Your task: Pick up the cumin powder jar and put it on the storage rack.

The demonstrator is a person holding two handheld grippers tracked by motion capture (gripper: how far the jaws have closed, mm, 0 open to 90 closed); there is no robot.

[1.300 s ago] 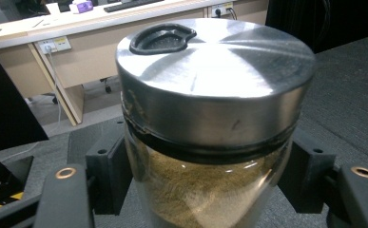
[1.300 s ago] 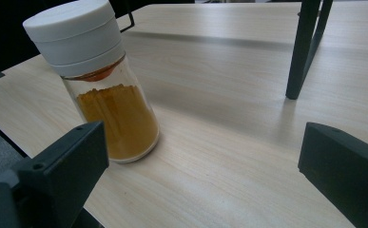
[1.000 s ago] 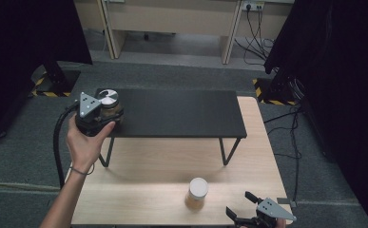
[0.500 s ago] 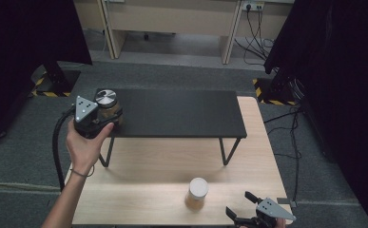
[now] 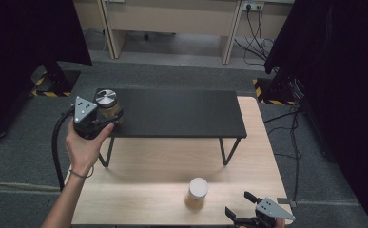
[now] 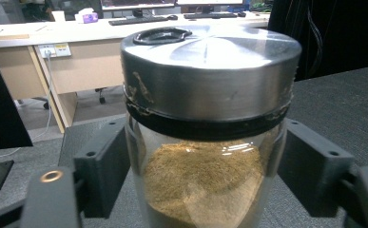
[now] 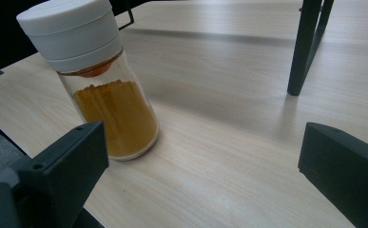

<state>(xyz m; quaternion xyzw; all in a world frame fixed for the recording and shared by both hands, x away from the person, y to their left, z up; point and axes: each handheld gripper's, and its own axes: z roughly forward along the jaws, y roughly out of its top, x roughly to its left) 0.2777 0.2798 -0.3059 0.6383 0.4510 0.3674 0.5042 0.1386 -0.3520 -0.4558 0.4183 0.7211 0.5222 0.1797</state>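
Observation:
A glass jar (image 5: 107,105) with a metal lid and brown powder inside stands at the left end of the black shelf (image 5: 181,114). My left gripper (image 5: 101,118) is shut on it. In the left gripper view the jar (image 6: 205,95) fills the gap between the jaws, with both pads against the glass. A second jar (image 5: 197,191), with a white lid and orange powder, stands on the wooden table (image 5: 162,161) near its front edge. My right gripper (image 5: 239,205) is open just right of it, at the table's front right. In the right gripper view that jar (image 7: 106,95) stands ahead and left of the jaws, untouched.
The black shelf stands on thin black legs (image 7: 306,52) over the back of the table. Grey carpet surrounds the table. Wooden desks (image 5: 172,19) and dark curtains (image 5: 334,71) lie beyond. A black cable (image 5: 57,152) hangs from the left gripper.
My left hand has shifted slightly left and toward me, while the metal-lidded jar stays at the shelf's left end. The right gripper and the white-lidded jar have not moved.

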